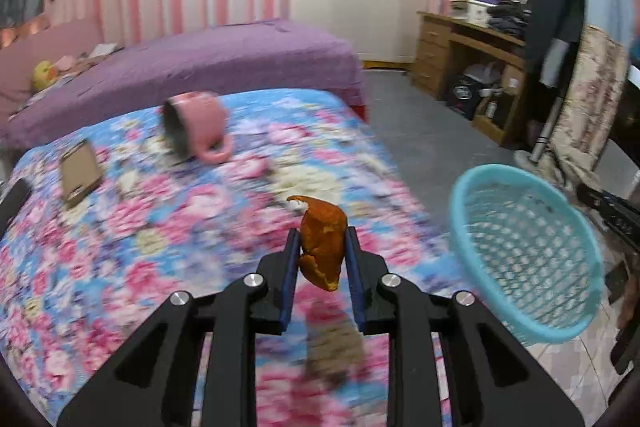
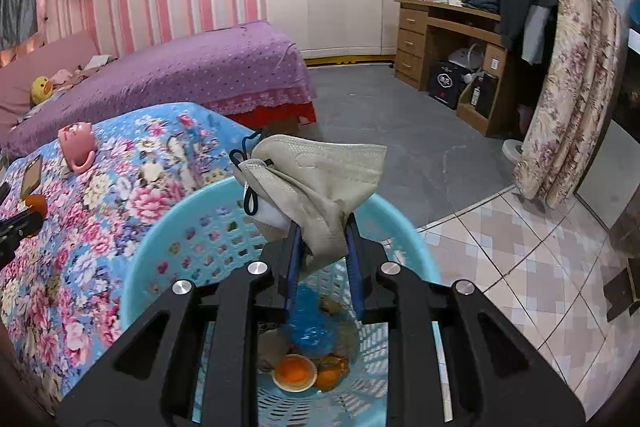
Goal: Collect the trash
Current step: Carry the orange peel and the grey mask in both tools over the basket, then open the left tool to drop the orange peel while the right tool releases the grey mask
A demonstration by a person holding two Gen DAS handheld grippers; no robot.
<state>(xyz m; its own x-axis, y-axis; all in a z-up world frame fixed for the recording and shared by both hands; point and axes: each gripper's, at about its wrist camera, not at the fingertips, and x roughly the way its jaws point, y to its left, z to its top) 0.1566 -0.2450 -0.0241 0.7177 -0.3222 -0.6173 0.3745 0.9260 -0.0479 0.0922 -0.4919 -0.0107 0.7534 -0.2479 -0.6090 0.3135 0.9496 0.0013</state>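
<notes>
My left gripper (image 1: 323, 231) is shut on a curled piece of orange peel (image 1: 322, 243) and holds it above the floral bedspread (image 1: 140, 235). To its right a turquoise mesh basket (image 1: 458, 223) hangs tilted beyond the bed's edge. My right gripper (image 2: 323, 223) is shut on a beige face mask (image 2: 320, 167) at the rim of that basket (image 2: 160, 227). The mask hides whether the rim is pinched too. Orange peel halves (image 2: 294, 371) and blue plastic (image 2: 308, 327) lie inside the basket. The left gripper (image 2: 30, 213) with its peel shows at the far left.
A pink mug (image 1: 196, 125) lies on its side on the bedspread, with a flat brown card-like thing (image 1: 80, 171) left of it. Behind is a purple bed (image 1: 220, 59). A wooden desk (image 1: 460, 55), a fan stand (image 1: 540, 139) and hanging floral cloth (image 2: 572, 87) line the right side.
</notes>
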